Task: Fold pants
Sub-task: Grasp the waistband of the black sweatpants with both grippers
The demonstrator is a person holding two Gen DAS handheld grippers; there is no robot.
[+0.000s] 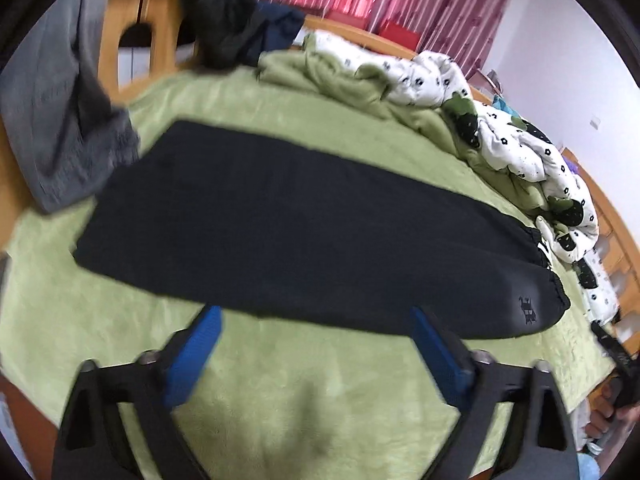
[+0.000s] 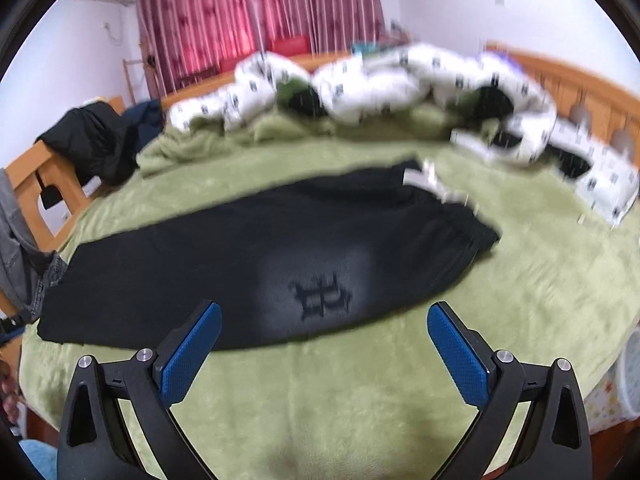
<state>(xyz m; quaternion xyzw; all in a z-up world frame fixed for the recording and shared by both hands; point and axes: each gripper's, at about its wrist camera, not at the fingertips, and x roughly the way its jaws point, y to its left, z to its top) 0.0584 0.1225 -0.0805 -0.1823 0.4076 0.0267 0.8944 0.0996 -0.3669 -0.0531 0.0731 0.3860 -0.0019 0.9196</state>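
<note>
Black pants [image 1: 288,232] lie flat on the green blanket [image 1: 280,380], folded lengthwise, legs to the left and waistband to the right. They also show in the right wrist view [image 2: 240,264], with a dark embroidered logo [image 2: 322,294] near the waist. My left gripper [image 1: 316,320] is open and empty, hovering just in front of the pants' near edge. My right gripper [image 2: 324,316] is open and empty, its fingertips at the near edge below the logo. The right gripper's tip shows at the right edge of the left wrist view [image 1: 612,348].
A rumpled white patterned duvet [image 2: 380,84] lies along the far side of the bed. Grey clothes [image 1: 60,120] and dark clothes [image 1: 224,20] hang on the wooden footboard [image 1: 160,28] at the left. Red curtains [image 2: 260,20] hang behind.
</note>
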